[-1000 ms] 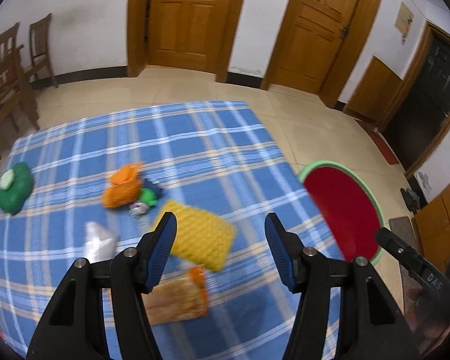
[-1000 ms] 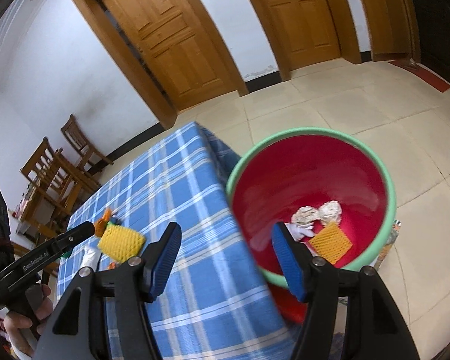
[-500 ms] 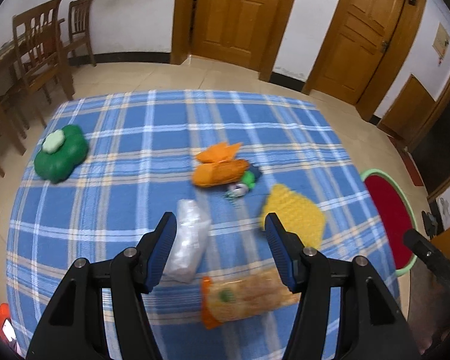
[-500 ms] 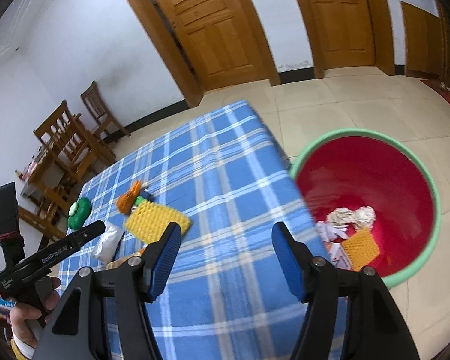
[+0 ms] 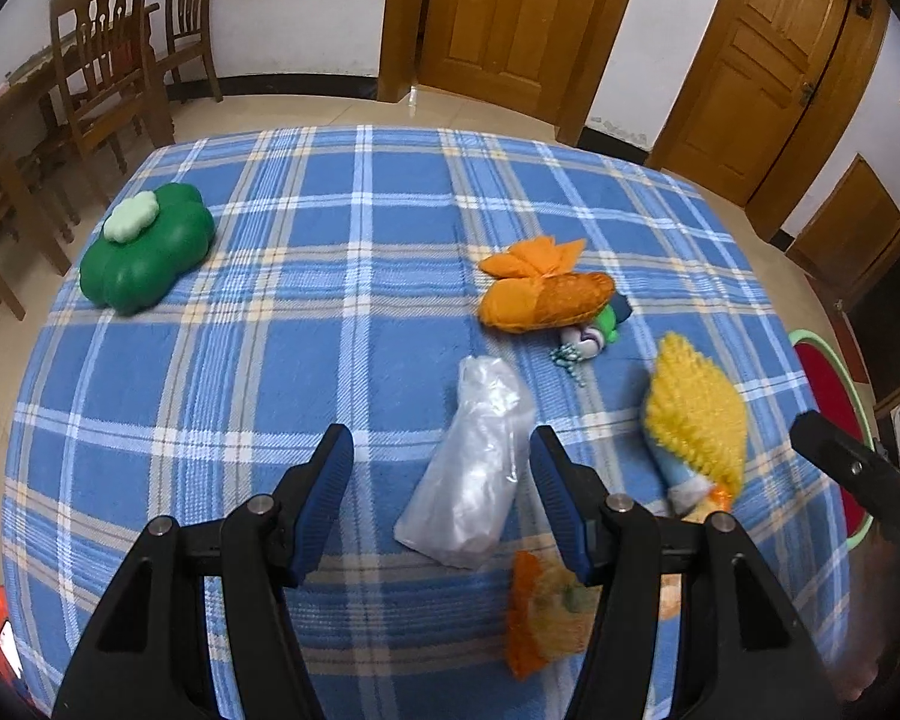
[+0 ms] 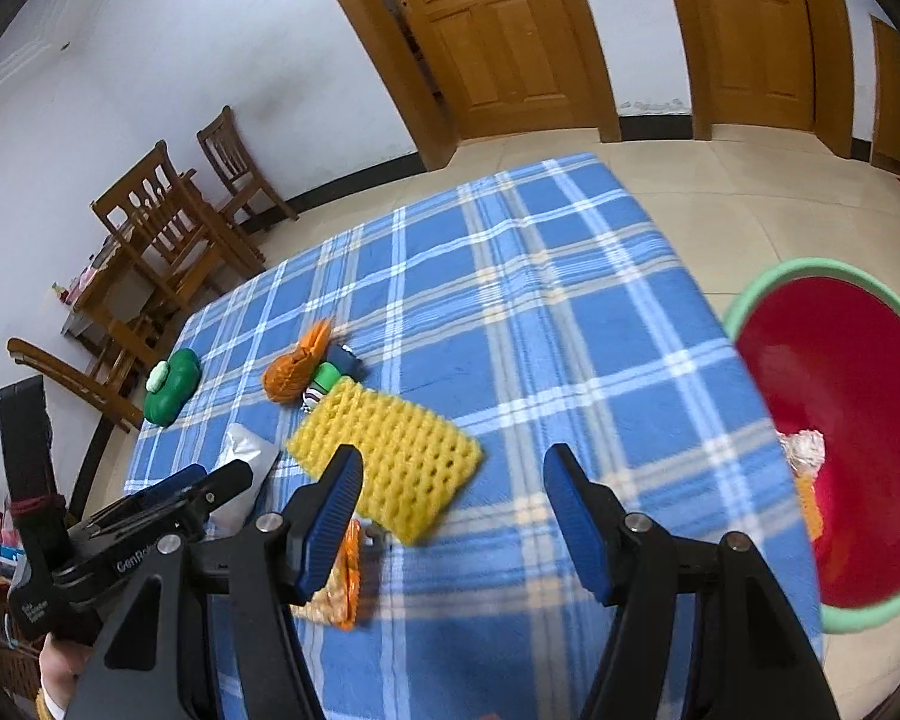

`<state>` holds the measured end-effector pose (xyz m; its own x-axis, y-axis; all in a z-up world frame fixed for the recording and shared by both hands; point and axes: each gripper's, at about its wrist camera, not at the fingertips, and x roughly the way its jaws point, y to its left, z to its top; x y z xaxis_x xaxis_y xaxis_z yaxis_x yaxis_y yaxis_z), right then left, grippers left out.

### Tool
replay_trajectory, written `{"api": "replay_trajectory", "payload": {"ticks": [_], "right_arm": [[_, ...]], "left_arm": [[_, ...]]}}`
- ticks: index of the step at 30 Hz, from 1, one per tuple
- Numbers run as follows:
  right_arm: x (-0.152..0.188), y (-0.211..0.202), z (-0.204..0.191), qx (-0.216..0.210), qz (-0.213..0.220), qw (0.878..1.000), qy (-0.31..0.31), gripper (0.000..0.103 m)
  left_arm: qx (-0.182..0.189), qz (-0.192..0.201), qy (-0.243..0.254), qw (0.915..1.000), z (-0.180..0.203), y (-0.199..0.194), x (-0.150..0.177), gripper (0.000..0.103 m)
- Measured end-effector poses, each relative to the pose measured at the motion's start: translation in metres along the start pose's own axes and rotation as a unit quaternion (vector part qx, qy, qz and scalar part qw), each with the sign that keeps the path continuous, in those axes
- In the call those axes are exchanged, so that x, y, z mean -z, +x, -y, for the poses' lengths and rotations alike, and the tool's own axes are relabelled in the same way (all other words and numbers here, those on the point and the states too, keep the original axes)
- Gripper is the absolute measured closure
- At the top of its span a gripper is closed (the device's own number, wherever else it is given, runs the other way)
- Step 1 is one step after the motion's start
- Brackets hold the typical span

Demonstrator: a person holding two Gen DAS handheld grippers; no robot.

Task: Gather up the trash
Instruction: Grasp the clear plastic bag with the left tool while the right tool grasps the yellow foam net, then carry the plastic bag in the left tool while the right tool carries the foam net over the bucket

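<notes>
We find the counter [image 5: 222, 372], draped in a blue plaid cloth, carrying the uncollected items, and the red bin [image 6: 840, 420] with the green rim standing on the floor off its right edge with some scraps already inside. Next in size, the yellow foam net [image 6: 390, 456] lies near the middle of the cloth, and the clear plastic bag [image 5: 480, 456] lies just to its left. An orange snack wrapper [image 5: 540, 618] sits nearest us, while the orange plush [image 5: 540, 300] and the green container [image 5: 144, 252] lie further off. We judge the step in hand to be the approach for the next pickup. The left gripper [image 5: 441, 480] points steeply down at the clear plastic bag, its fingers apart and empty, with the bag showing between them but not touched. The right gripper [image 6: 453, 510] is tilted down over the near edge of the yellow foam net, fingers likewise apart and empty. The next move calls for lowering each gripper until its fingers straddle the target, then closing; both items are light and may slide on the cloth.
</notes>
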<state>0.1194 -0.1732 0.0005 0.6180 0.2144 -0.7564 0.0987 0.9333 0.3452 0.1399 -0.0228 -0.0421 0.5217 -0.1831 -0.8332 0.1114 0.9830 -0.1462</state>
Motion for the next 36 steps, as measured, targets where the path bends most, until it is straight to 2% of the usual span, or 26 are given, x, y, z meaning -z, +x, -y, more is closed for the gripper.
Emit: {"api": "replay_trajectory", "payload": {"ticks": [7, 10, 16, 19, 22, 24, 26, 29, 36], "right_arm": [[0.001, 0.023, -0.003, 0.01, -0.023, 1.0, -0.002, 0.038], [0.002, 0.028, -0.004, 0.011, -0.029, 1.0, -0.003, 0.042], [0.001, 0.032, -0.008, 0.023, -0.026, 0.999, -0.015, 0.045], [0.002, 0.033, -0.011, 0.029, -0.026, 0.999, -0.025, 0.05], [0.003, 0.034, -0.012, 0.022, -0.028, 0.999, -0.028, 0.059], [0.004, 0.035, -0.013, 0.016, -0.029, 0.999, -0.028, 0.069], [0.005, 0.036, -0.013, 0.009, -0.031, 0.999, -0.025, 0.08], [0.005, 0.035, -0.01, -0.011, -0.03, 0.999, -0.014, 0.089], [0.006, 0.02, -0.005, -0.03, -0.009, 1.0, 0.002, 0.092]], "left_arm": [[0.01, -0.004, -0.016, 0.9998, -0.005, 0.007, 0.003, 0.042], [0.01, 0.002, -0.01, 0.9999, -0.005, 0.008, 0.004, 0.042], [0.008, 0.011, -0.007, 0.9999, -0.004, 0.007, 0.005, 0.045], [0.006, 0.015, -0.004, 0.9999, -0.002, 0.006, 0.006, 0.055], [0.007, 0.018, -0.003, 0.9998, -0.001, 0.006, 0.006, 0.062], [0.01, 0.019, -0.003, 0.9998, 0.0, 0.006, 0.006, 0.068], [0.012, 0.019, -0.006, 0.9997, -0.001, 0.005, 0.006, 0.069], [0.019, 0.018, -0.013, 0.9996, -0.003, 0.004, 0.006, 0.07], [0.034, 0.022, -0.023, 0.9989, -0.004, -0.006, 0.008, 0.071]]}}
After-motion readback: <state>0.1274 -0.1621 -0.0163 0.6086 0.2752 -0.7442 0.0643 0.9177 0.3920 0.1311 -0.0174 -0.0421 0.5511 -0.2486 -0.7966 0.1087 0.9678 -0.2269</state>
